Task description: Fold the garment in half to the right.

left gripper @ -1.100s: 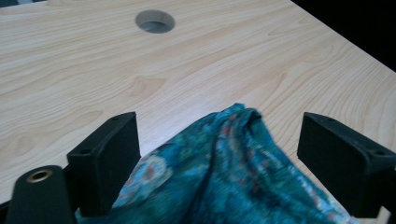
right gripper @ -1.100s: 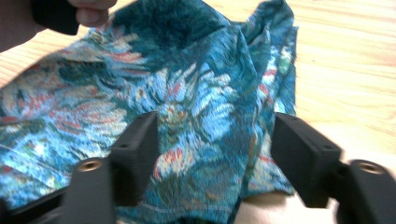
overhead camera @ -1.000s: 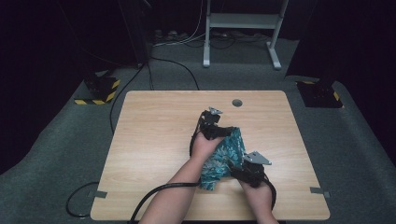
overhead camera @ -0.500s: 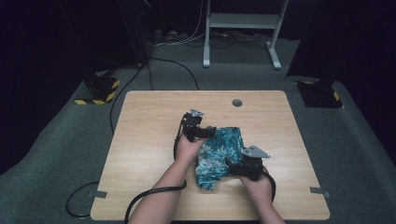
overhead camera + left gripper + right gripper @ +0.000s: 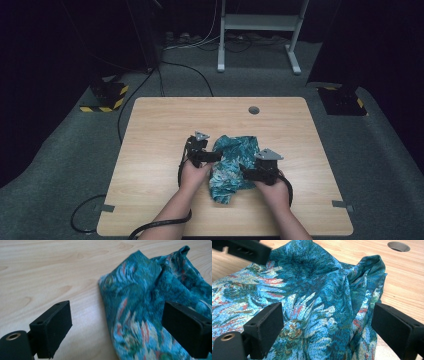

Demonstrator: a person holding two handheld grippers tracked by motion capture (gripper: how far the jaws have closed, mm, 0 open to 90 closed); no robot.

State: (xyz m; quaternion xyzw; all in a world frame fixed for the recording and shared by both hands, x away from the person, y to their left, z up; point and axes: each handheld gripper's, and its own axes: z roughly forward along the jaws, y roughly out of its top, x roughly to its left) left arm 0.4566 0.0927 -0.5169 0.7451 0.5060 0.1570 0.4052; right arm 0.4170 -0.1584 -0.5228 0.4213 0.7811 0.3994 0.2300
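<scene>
Flanking a crumpled teal floral cloth (image 5: 231, 165) on the wooden table (image 5: 150, 130), both grippers are held with jaws spread.

In the high view, the left gripper (image 5: 212, 156) is seen at the cloth's left edge and the right gripper (image 5: 245, 172) at its right edge, the cloth bunched between them. In the left gripper view, the jaws are spread wide with nothing pinched; the cloth (image 5: 150, 305) lies ahead and under the right-hand jaw, bare table (image 5: 50, 272) under the other. In the right gripper view, the jaws have just been opening and are parted above the cloth (image 5: 317, 297), which is spread loosely beneath and between them; a round table hole (image 5: 398, 246) is seen beyond.
</scene>
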